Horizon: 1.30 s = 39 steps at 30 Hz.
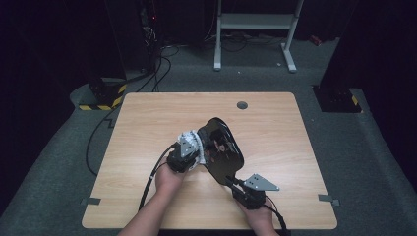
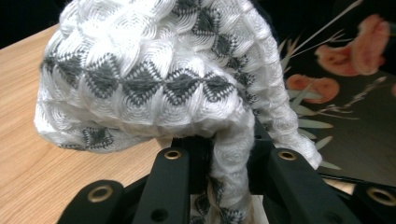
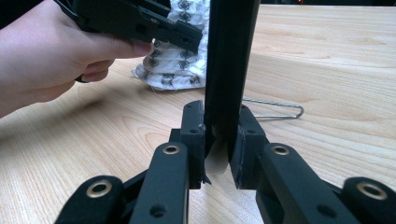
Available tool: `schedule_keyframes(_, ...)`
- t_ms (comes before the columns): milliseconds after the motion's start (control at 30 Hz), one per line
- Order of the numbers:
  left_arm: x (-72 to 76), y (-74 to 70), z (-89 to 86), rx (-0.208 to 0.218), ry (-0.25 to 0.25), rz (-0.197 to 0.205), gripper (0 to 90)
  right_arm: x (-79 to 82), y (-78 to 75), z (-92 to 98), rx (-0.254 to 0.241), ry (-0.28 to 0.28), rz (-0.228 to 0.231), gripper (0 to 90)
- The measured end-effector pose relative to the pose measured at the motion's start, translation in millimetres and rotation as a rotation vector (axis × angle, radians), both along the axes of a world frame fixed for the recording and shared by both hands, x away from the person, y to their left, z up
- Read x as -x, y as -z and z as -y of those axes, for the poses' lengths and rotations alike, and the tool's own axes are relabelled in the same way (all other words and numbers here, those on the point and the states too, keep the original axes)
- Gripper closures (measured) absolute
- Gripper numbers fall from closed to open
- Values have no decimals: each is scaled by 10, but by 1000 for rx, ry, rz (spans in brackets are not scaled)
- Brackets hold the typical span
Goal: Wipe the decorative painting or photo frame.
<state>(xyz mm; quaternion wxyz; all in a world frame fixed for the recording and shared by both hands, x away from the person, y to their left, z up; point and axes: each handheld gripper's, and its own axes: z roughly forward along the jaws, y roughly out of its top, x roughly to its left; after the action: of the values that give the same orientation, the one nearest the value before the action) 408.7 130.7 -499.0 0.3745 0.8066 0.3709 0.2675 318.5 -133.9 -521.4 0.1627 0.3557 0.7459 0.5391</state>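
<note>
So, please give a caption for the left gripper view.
Left gripper pinching a white-and-grey knitted cloth beside a black flowered tray.

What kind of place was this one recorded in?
Probably a lab or recording studio, not a home: a lone wooden table on grey carpet, dark surroundings, loose cables on the floor, and hazard-striped blocks beside the table.

No readable text, labels, brands or numbers anywhere. Only markings: yellow-and-black hazard stripes point(image 1: 101, 106) on a floor block beyond the counter point(image 1: 147, 118); painted flowers on the black tray point(image 2: 355, 93); grey diamond pattern on the white cloth point(image 2: 140, 79).
</note>
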Motion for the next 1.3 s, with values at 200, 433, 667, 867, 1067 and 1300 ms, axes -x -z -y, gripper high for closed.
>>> schedule_keyframes(200, 139, 14, 103, -5, 53, -7, 761, 1, 0, 0, 1, -1, 1, 784)
schedule_keyframes(433, 480, 47, 356, -30, 188, -9, 760, 1, 0, 0, 1, 0, 1, 784)
schedule_keyframes(667, 613, 76, 483, -61, 259, -33, 757, -3, 0, 3, 1, 2, 2, 787)
schedule_keyframes(867, 409, 176, 351, -72, 181, -68, 758, -5, 0, 3, 1, 3, 1, 786)
schedule_keyframes(1067, 134, 231, 152, -58, 67, -80, 757, -2, -1, -1, 2, 3, 3, 783)
schedule_keyframes(1300, -32, 198, 72, -66, 1, -88, 750, -1, -1, -4, 4, 1, 4, 777)
